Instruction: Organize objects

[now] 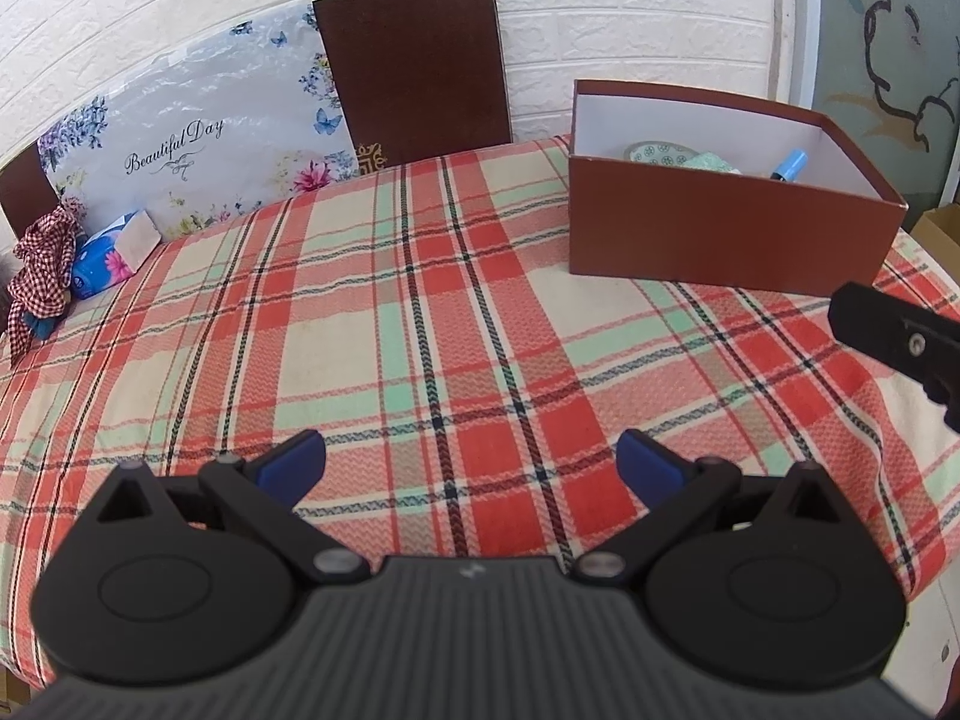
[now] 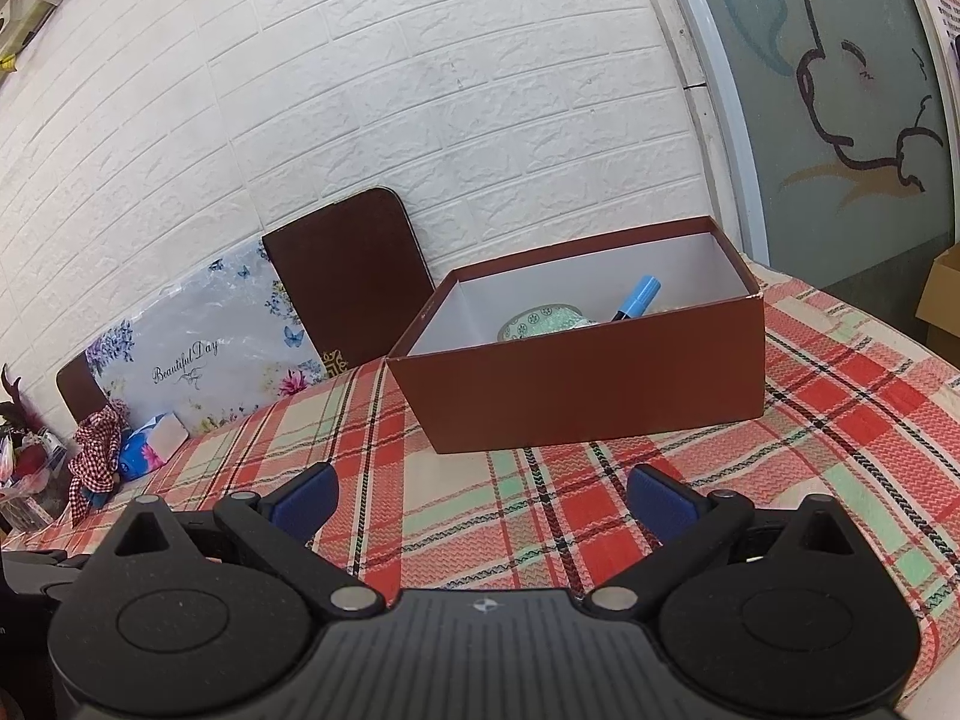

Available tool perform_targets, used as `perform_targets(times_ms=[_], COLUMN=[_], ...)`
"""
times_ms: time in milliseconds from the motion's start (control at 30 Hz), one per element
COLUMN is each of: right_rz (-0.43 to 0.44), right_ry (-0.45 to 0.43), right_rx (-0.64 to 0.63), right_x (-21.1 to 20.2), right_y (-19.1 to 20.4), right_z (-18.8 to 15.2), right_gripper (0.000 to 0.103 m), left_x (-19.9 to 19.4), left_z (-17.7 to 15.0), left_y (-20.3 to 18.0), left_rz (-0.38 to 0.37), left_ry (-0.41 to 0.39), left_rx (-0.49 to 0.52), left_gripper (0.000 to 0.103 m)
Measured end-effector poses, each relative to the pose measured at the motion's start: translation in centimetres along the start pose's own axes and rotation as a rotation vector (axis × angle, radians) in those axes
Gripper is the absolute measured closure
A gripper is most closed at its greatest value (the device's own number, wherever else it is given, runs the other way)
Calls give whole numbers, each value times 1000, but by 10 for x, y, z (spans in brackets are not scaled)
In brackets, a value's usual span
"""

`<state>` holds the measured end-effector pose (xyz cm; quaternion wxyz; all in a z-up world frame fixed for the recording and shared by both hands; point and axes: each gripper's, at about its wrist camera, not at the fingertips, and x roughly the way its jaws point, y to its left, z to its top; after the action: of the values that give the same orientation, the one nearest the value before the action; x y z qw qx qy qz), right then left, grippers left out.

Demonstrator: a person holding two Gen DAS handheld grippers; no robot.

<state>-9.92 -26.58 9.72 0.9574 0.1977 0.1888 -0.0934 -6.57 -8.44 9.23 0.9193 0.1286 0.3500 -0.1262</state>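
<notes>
Both grippers empty, jaws spread wide: left gripper [image 1: 471, 459], right gripper [image 2: 483, 495], each hovering over the plaid tablecloth [image 1: 420, 312]. Brown cardboard box [image 2: 588, 396] sits far right on the table, open top, white inside. In it: 1 blue marker [image 2: 637, 297] leaning on the far wall, 1 green patterned bowl [image 2: 540, 319]. Judgement: marker is light, stiff, smooth plastic, may slip; pinch mid-barrel. Bowl looks ceramic, fragile; take by the rim. Tissue pack [image 1: 114, 255] and checked cloth [image 1: 45, 276] lie far left, soft, light.
</notes>
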Motion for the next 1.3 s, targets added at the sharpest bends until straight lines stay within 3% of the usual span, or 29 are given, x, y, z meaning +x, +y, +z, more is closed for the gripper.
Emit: perform_targets(times_ms=[1300], right_rz=[-7], right_ry=[18], right_rx=[8], right_x=[8], right_y=[-5], right_z=[-5], right_gripper=[0], left_x=[11], left_z=[-2], left_y=[-4], left_rz=[-2], left_ry=[24], left_rx=[7], left_gripper=[0])
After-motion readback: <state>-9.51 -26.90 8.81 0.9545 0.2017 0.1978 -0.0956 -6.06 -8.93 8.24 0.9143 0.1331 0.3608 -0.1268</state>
